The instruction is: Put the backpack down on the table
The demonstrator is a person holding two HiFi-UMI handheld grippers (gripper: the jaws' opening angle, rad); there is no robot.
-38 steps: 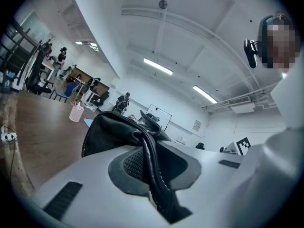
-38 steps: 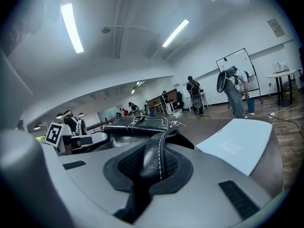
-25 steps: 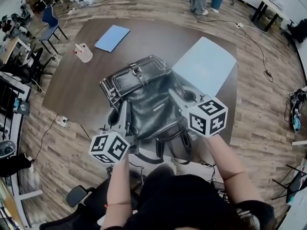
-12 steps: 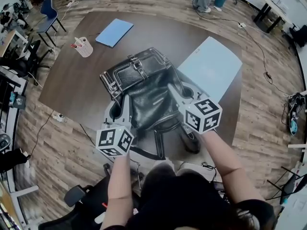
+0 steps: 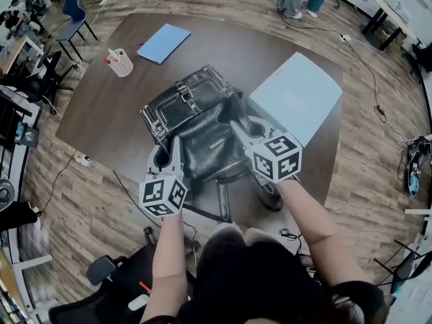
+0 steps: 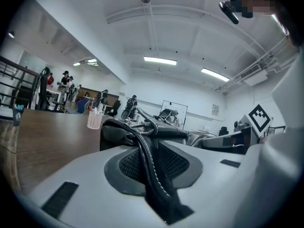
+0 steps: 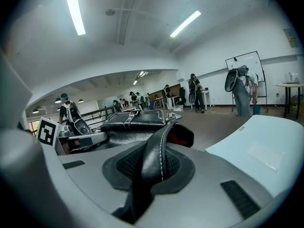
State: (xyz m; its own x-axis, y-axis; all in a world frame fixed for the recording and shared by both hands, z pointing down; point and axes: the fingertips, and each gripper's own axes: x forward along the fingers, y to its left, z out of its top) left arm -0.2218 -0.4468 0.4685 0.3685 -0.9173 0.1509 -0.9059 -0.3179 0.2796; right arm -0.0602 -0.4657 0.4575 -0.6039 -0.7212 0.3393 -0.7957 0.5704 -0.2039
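The backpack lies flat by the table's near edge, seemingly supported there. So we are opening the left gripper around its left strap and the right gripper around its right strap.

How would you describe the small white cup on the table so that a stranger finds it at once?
Look at the dark brown table, where a black backpack lies in the middle. Toward the far left corner a blue folder lies flat, and the cup stands just left of it. It alone is upright, white and meshed.
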